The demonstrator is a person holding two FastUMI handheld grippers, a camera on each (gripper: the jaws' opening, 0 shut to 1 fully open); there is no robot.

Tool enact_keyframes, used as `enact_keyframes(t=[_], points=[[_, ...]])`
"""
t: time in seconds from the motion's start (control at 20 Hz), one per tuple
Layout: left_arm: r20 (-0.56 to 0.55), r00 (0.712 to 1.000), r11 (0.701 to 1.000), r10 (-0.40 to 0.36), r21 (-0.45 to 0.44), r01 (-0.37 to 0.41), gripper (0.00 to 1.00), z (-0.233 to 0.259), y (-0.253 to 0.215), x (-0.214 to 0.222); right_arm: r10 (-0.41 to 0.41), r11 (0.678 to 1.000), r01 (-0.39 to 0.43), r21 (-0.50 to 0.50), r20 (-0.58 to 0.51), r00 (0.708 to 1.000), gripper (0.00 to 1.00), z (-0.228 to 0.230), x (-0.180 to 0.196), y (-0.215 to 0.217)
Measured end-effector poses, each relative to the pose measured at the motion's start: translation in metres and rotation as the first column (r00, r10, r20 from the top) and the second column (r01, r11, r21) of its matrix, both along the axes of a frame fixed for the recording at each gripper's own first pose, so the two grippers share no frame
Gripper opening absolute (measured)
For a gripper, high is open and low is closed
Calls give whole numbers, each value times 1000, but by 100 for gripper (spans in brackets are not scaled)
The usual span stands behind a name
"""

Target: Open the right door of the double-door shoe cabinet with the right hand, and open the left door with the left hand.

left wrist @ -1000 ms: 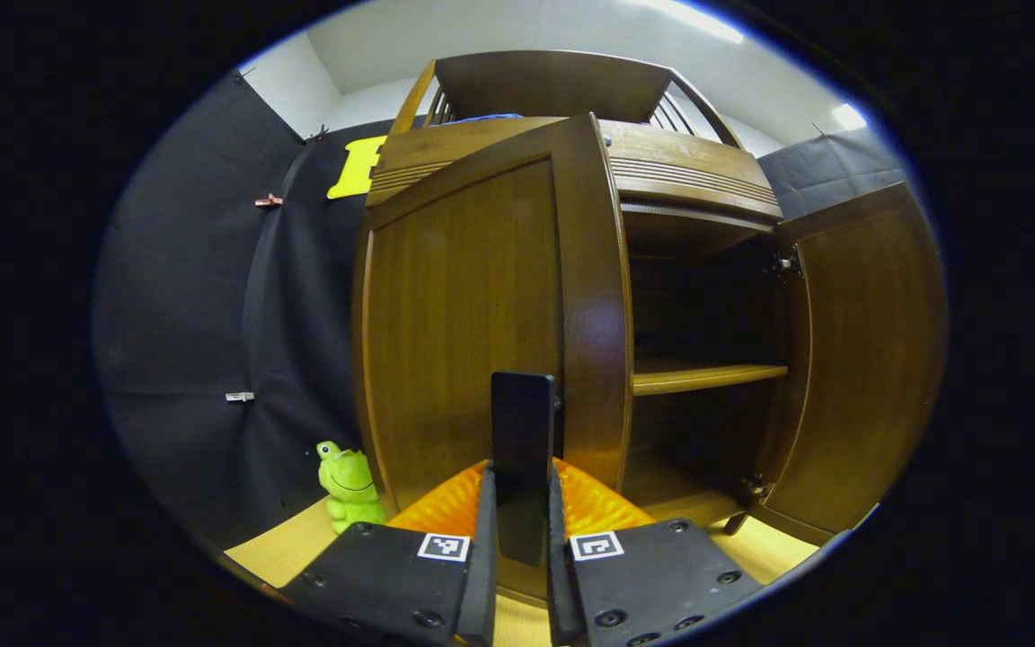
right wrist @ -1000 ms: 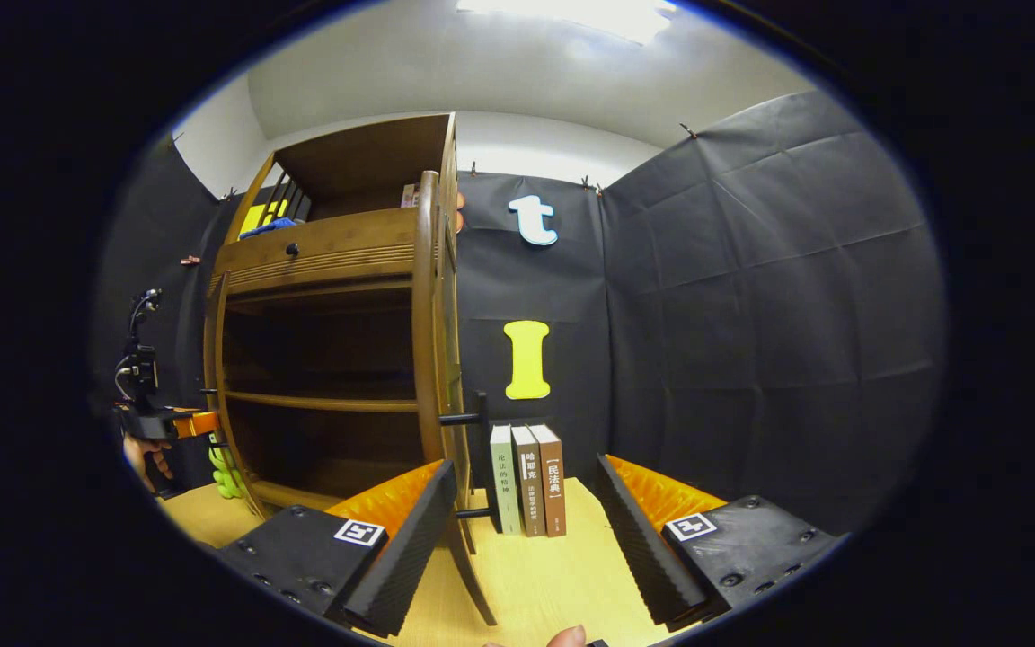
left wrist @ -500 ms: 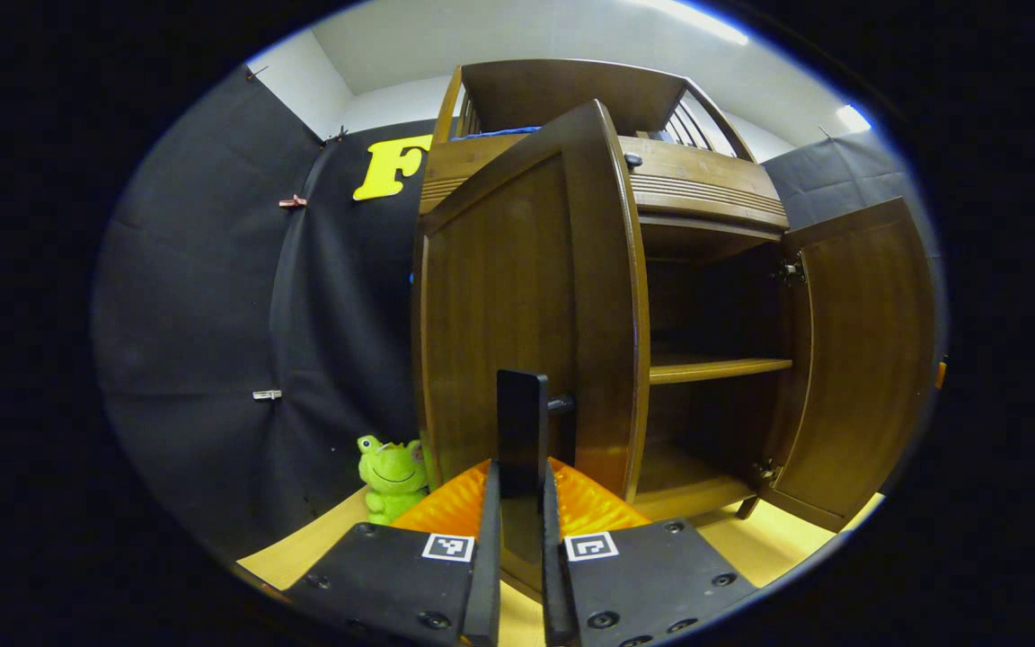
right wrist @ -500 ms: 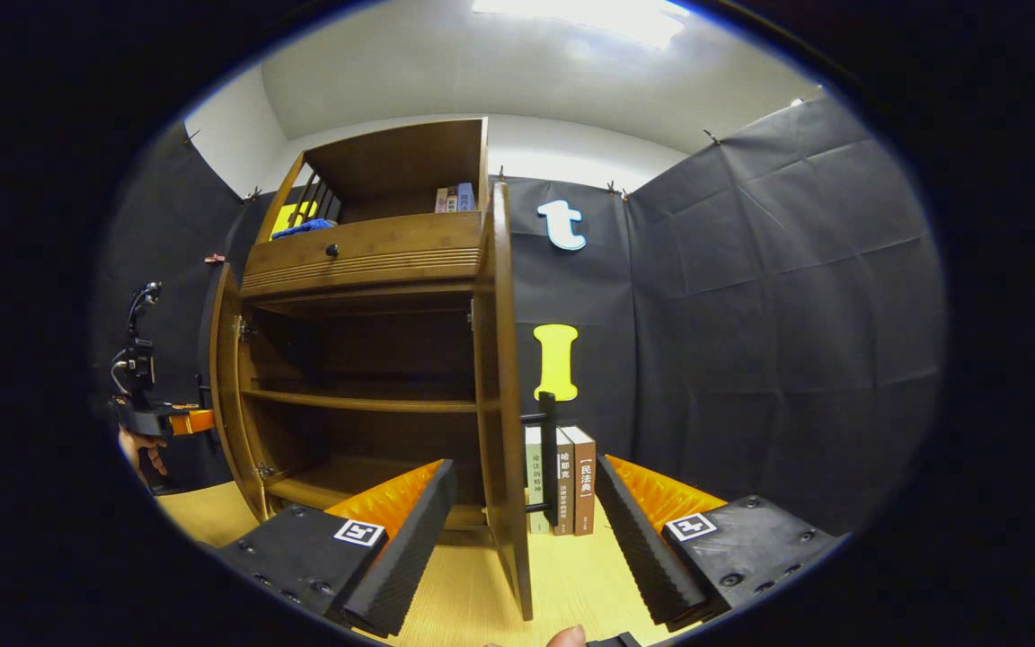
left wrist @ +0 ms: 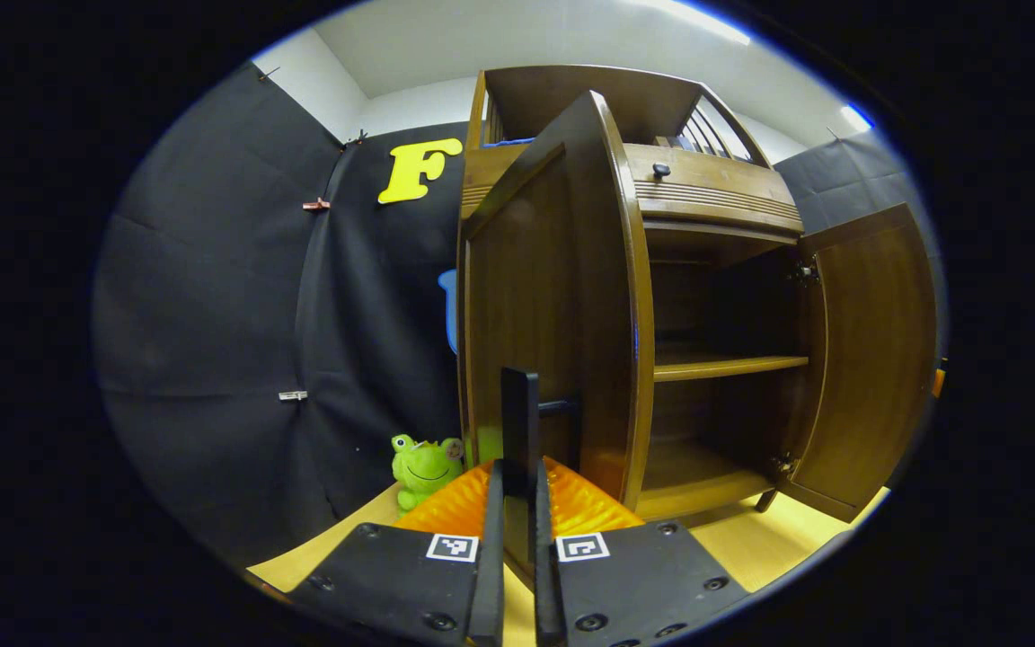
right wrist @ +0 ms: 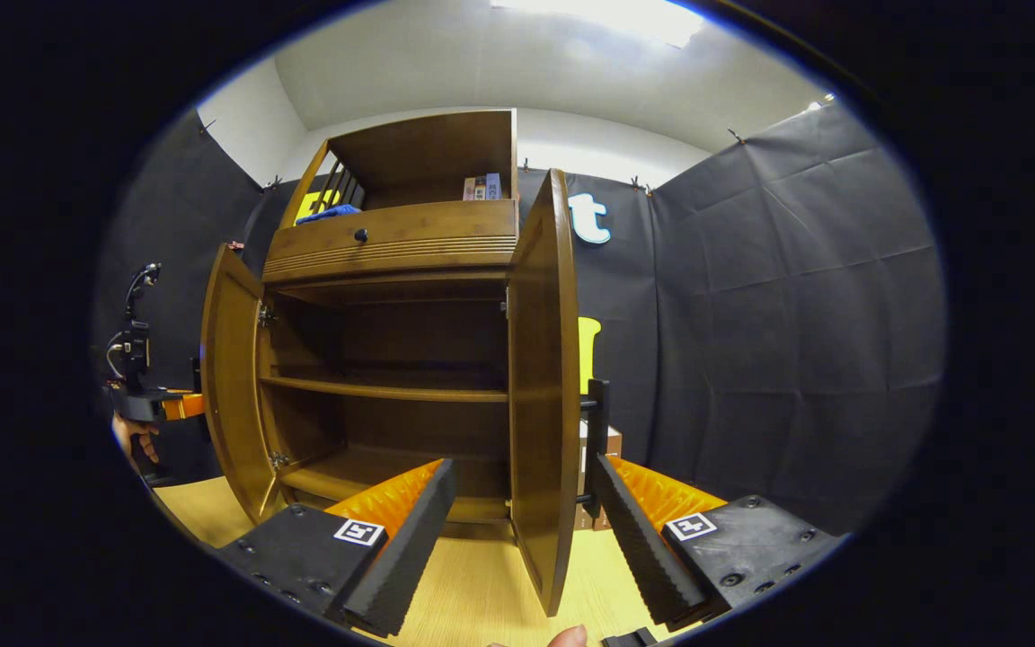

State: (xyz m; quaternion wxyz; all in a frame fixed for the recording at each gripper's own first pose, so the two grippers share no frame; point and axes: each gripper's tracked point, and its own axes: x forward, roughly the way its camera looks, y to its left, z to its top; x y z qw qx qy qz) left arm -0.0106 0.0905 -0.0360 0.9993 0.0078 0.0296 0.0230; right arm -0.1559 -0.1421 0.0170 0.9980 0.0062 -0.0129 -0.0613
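In the left gripper view, the left claw (left wrist: pixel 517 548) is clenching the dark bar handle (left wrist: pixel 518 422) of the left door (left wrist: pixel 553 296), both fingers pressing on its flat sides. That door is standing swung out, edge-on to the camera. Beside it on the yellow tabletop (left wrist: pixel 742 548) a green frog toy (left wrist: pixel 423 467) is sitting against the booth wall. Farther in, the shoe cabinet (left wrist: pixel 715 359) is showing its shelf and dark interior, with the right door (left wrist: pixel 868 359) standing wide open.

In the right gripper view, the right claw (right wrist: pixel 522 530) is hanging released, its fingers spread to either side of the right door's (right wrist: pixel 540 386) lower edge and touching nothing. The door's handle (right wrist: pixel 597 440) is sticking out just beyond the right finger. Behind it, books (right wrist: pixel 598 449) are standing on the tabletop (right wrist: pixel 473 593). Far off, a hand (right wrist: pixel 133 438) is holding the left claw (right wrist: pixel 178 406) at the open left door (right wrist: pixel 230 386).
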Motion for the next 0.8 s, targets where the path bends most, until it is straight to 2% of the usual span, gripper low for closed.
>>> enact_keyframes(t=[0.45,0.6,0.8], points=[[-27,1000,1000,14,-11,-15,13,-11,42,-16,13,1000,-13,3,7,1000,98,3,6,24],[-25,999,999,41,-9,-41,12,-12,63,-20,22,1000,-22,-7,4,1000,98,3,9,35],[-23,997,997,69,-26,-69,7,-10,90,-29,42,999,-42,-13,-4,999,98,-1,14,50]])
